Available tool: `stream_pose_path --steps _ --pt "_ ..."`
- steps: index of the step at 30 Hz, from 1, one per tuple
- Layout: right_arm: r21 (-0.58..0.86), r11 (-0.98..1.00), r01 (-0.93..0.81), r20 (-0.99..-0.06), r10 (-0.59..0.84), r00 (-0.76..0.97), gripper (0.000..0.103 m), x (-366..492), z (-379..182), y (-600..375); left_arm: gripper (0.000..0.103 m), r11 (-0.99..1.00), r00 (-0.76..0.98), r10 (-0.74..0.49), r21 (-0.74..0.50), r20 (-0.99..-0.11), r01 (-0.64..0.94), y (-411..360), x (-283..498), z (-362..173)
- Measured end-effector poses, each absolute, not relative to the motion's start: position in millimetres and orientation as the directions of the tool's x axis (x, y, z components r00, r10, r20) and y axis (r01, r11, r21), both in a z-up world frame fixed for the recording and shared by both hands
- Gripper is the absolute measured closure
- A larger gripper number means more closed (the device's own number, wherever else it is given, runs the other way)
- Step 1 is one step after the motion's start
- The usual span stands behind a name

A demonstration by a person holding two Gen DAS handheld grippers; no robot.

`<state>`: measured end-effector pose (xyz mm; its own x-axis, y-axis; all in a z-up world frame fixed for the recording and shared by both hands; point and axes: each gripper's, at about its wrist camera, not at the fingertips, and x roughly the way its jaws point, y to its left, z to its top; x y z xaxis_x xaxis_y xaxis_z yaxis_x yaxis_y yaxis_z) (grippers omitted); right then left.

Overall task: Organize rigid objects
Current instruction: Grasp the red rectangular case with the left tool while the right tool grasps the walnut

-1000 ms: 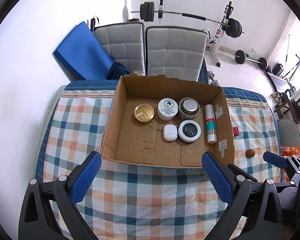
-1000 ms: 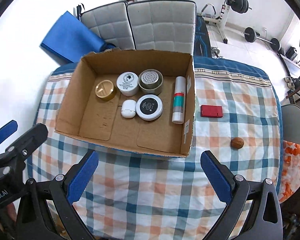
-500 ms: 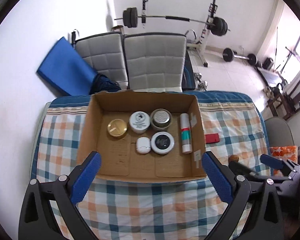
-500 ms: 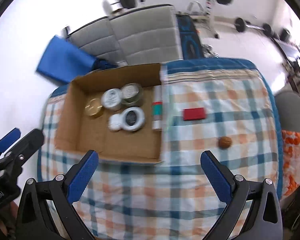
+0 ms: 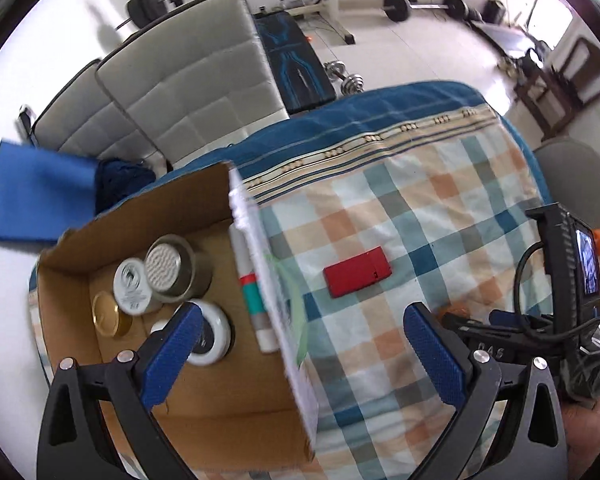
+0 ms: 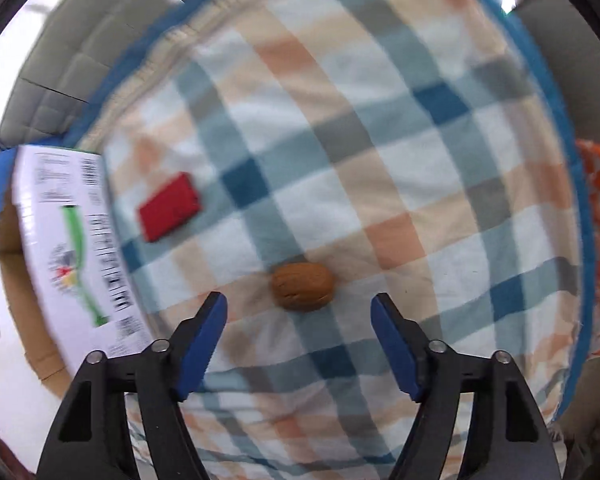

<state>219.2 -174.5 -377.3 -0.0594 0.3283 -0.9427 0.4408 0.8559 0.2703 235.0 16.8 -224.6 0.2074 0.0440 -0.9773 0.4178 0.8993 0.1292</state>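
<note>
Right view is blurring. My right gripper [image 6: 298, 314], jaws just narrowing but gripping nothing, is hovering over the ridged brown walnut [image 6: 303, 286] at 12 o'clock. Left gripper [image 5: 302, 324] jaws wide, straddling the cardboard box [image 5: 236, 412] wall.

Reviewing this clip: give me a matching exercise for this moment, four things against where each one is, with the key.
Things:
1. walnut
2. red box
3. gold lid
4. striped tube

Places:
A. in the cardboard box, against its right wall
B. on the cloth, just ahead of the open right gripper
C. in the cardboard box, near its left wall
D. on the cloth, just right of the cardboard box

Pairs: 1-B, 2-D, 3-C, 4-A
</note>
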Motion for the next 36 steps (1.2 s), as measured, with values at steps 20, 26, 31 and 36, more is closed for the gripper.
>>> stream_pose_path --steps 20,26,31,36 --pt "0.272 0.845 0.461 -0.945 0.324 -0.036 0.061 208 -379 -263 0.016 0.736 -0.03 0.158 0.098 -0.987 0.67 -54 281 -337" --pt "0.261 0.864 0.431 -0.95 0.309 -0.044 0.061 229 -370 -273 0.024 0.6 -0.083 0.337 0.146 -0.938 0.786 -67 265 -393" --pt "0.279 0.862 0.422 -0.943 0.329 -0.049 0.061 231 -374 -270 0.062 0.75 -0.227 0.225 0.019 -0.948 0.661 -58 276 -388" --pt "0.285 0.859 0.426 -0.938 0.342 -0.062 0.061 230 -384 -267 0.066 0.914 -0.275 0.055 -0.062 -0.96 0.401 -36 283 -378"
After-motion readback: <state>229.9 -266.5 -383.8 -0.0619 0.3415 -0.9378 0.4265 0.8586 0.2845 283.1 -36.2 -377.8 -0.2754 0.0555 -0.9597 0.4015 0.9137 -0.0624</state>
